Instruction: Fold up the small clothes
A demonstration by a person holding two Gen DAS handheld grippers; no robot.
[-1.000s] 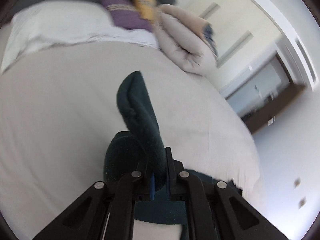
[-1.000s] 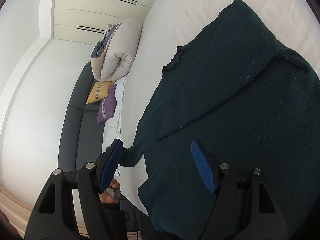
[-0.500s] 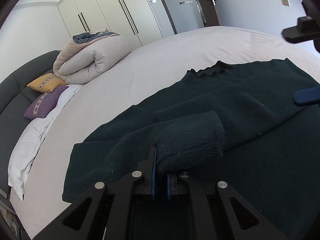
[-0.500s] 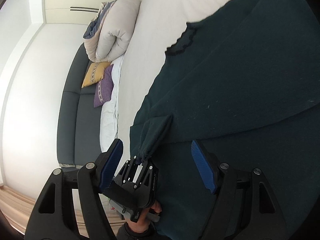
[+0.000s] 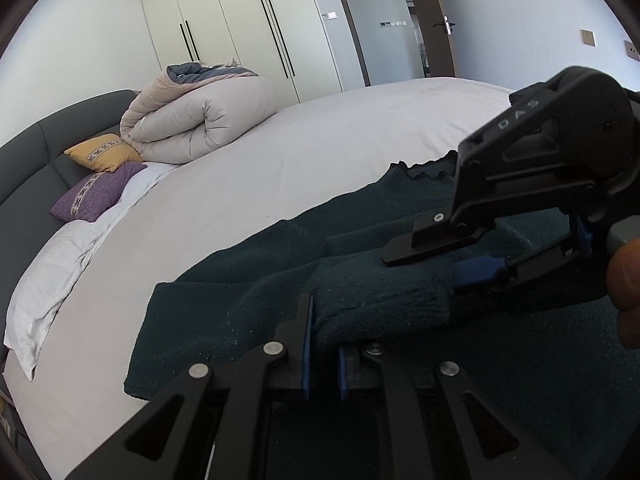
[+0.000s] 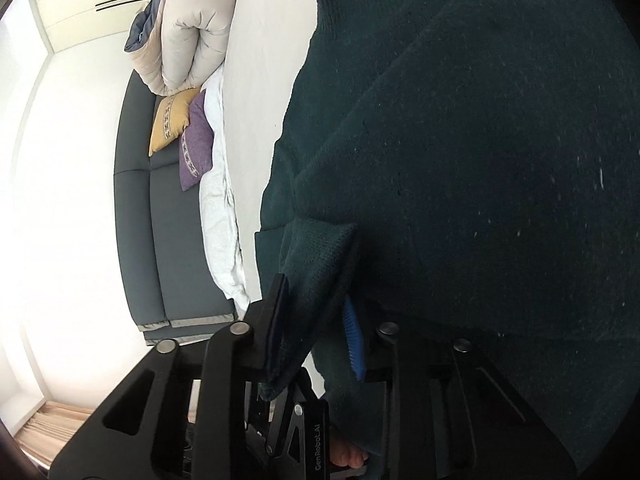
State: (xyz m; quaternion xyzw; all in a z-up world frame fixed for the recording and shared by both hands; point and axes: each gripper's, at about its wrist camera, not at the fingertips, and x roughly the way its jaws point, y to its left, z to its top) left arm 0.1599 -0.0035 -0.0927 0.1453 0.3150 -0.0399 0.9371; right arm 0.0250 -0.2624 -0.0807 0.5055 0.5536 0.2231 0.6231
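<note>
In the left wrist view, the left gripper [image 5: 322,354] sits at the bottom centre of the frame, its jaws nearly closed on the thick cuff of a sleeve [image 5: 380,304] belonging to a dark green sweater [image 5: 224,320]. The sweater lies spread across the white bed [image 5: 320,148], running from the lower left of the frame to the right edge, with its scalloped collar [image 5: 424,172] at centre right. The right gripper [image 5: 460,258] reaches in from the right side, one black finger lying on top of the same sleeve and a blue-padded finger [image 5: 478,270] at its side, so the cloth sits between them. Part of a hand [image 5: 626,280] shows at the right edge. In the upper left, a rolled duvet [image 5: 200,120] rests near a yellow cushion [image 5: 104,152] and a purple cushion [image 5: 96,192] against a dark headboard [image 5: 28,160]; wardrobe doors [image 5: 248,28] stand behind.

In the right wrist view, the right gripper [image 6: 316,332] is at the bottom centre, closed down to a narrow gap on the folded sleeve [image 6: 320,264], which stands up between the black finger and the blue pad [image 6: 354,340]. The sweater [image 6: 480,140] fills the right half of the frame. Below the sleeve, the left gripper's black body [image 6: 288,432] is partly visible. The duvet [image 6: 188,20] is at the upper left, with the yellow cushion [image 6: 170,120] and purple cushion [image 6: 196,144] just under it.
</note>
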